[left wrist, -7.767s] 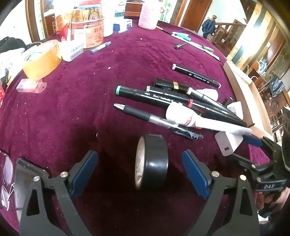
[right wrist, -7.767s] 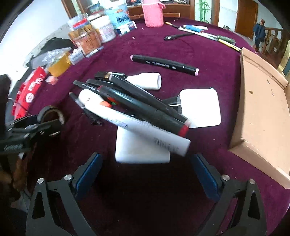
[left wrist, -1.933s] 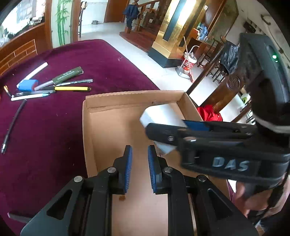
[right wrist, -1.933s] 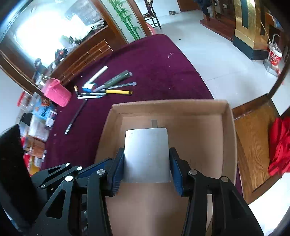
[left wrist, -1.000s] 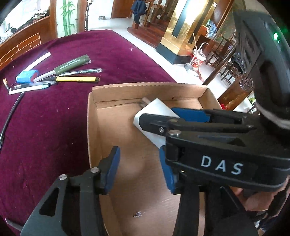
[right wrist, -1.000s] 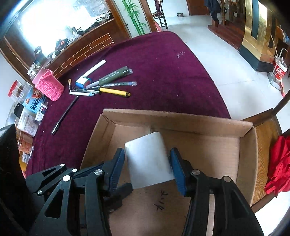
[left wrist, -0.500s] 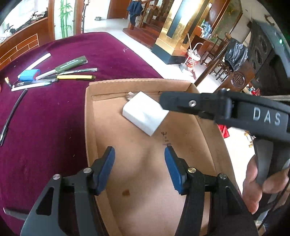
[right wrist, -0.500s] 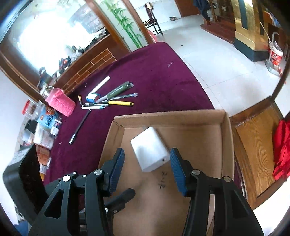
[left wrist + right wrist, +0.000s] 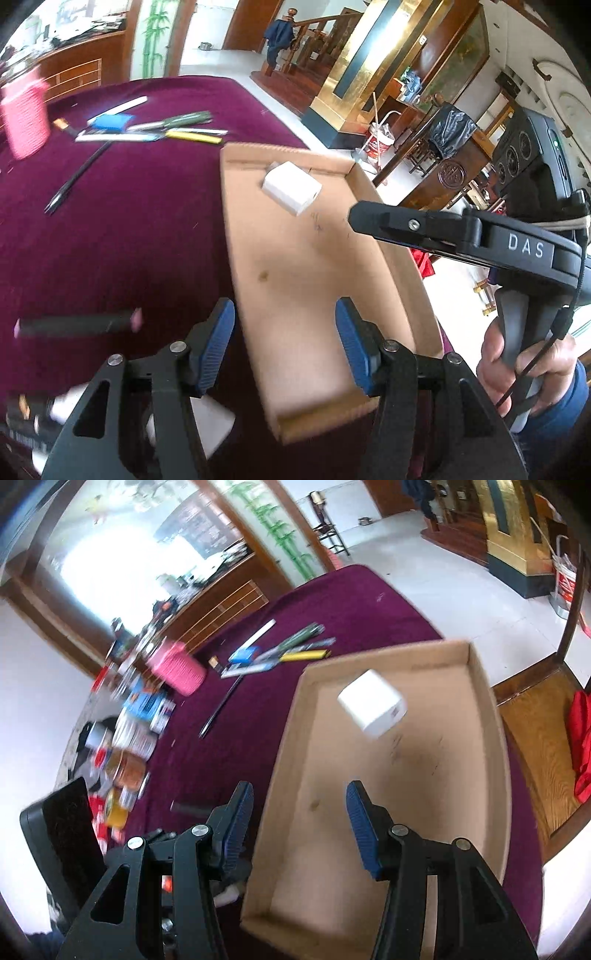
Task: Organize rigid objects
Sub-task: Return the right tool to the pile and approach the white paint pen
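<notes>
A: Where's the white block-shaped charger [image 9: 371, 708]?

B: Lying loose in the shallow brown cardboard box [image 9: 417, 291], by its far edge. A second ago the right gripper [image 9: 299, 821] had it pinched; now the blue pads stand apart with nothing between them.

A: And the left gripper [image 9: 284, 345]?

B: Wider than a second ago, empty, hanging over the box's near left edge.

A: Anything unclear?

B: The left view blurs a black marker with pink ends [image 9: 75, 325] on the purple cloth [image 9: 129, 229], and white things behind the fingers are cut off. The far-edge jars are smeared.
</notes>
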A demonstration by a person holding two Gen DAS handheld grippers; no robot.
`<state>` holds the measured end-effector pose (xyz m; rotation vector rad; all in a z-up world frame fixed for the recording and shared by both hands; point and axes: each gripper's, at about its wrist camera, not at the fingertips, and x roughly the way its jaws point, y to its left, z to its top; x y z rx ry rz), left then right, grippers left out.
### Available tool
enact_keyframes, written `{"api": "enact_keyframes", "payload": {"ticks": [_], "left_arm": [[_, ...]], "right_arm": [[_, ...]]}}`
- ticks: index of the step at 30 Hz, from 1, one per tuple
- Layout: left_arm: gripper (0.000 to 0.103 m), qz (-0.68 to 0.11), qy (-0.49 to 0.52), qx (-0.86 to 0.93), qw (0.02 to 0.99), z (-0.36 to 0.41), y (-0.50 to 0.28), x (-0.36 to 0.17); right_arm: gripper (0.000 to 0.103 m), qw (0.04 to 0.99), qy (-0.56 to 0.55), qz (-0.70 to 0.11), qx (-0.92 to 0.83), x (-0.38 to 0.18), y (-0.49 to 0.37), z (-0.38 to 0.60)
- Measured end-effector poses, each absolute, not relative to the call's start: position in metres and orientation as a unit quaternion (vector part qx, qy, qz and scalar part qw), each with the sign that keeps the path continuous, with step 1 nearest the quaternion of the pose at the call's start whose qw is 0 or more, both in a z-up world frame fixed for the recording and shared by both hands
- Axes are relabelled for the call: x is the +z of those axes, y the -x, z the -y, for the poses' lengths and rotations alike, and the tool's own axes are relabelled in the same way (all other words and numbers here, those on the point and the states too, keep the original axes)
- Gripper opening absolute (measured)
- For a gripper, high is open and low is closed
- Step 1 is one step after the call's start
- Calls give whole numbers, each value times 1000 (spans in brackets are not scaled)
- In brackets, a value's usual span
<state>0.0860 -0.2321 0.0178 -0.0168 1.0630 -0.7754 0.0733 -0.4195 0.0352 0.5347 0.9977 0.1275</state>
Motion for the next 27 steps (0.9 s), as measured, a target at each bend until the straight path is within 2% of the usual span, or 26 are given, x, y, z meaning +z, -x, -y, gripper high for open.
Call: {"api": "enact_keyframes", "payload": {"ticks": [10,11,13,17,27], "left_arm": [[56,-493,22,-315,810,94,-33,24],[57,-493,23,-305,814,80,-29,24],[71,-495,25,-269,826,44,-20,22],[75,-500,32,-217,838,-10,-8,11],[75,-535,40,-177,825,-56,-3,-22]], "right_arm": [[49,806,-230,-529,133,12,-25,310],[49,801,-226,-536,144,7,-23,297],[49,788,-224,-548,168,-1,-19,275],[49,762,-206,-571,225,-17,-18,233],[52,754,-119,-601,235,-47,-40,189]]}}
